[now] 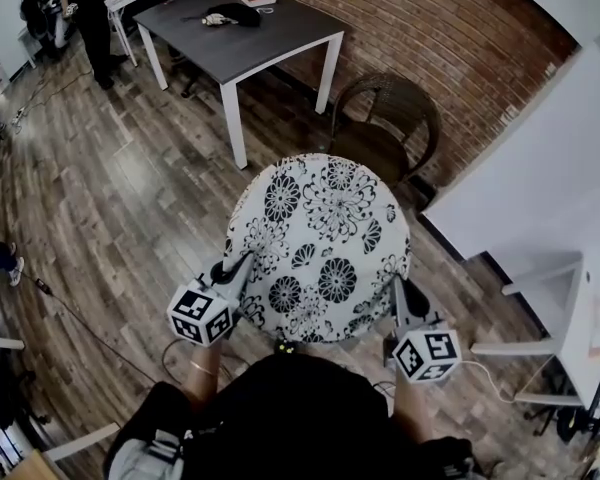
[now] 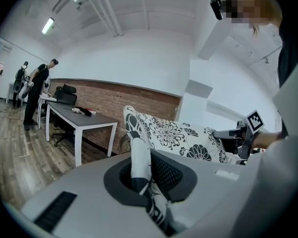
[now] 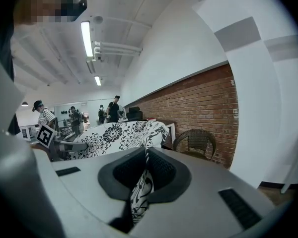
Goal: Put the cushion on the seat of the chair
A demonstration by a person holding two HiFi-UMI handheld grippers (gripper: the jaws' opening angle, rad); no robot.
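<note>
Cushion (image 1: pixel 318 248) held up before us, our left gripper (image 1: pixel 242 266) clamped tight on its left edge, our right gripper (image 1: pixel 400 293) clamped on the right, wicker chair (image 1: pixel 385 143) just beyond

The cushion (image 1: pixel 318 248) I'm carrying is soft, matt cloth, white with a black flower print. Its edge creases against the dark, mesh-textured pads (image 2: pixel 164 175) of my left hand-held gripper (image 2: pixel 141 170) and right hand-held gripper (image 3: pixel 145 175), whose shells look like smooth, matt grey plastic. The chair (image 1: pixel 378 150) is dark brown woven wicker with a rough weave, the wall (image 1: pixel 420 28) is coarse red brick, the floor (image 1: pixel 110 198) is wood-look planking with a faint sheen, and the table (image 1: pixel 240 38) has a smooth matt grey top on white painted legs.
</note>
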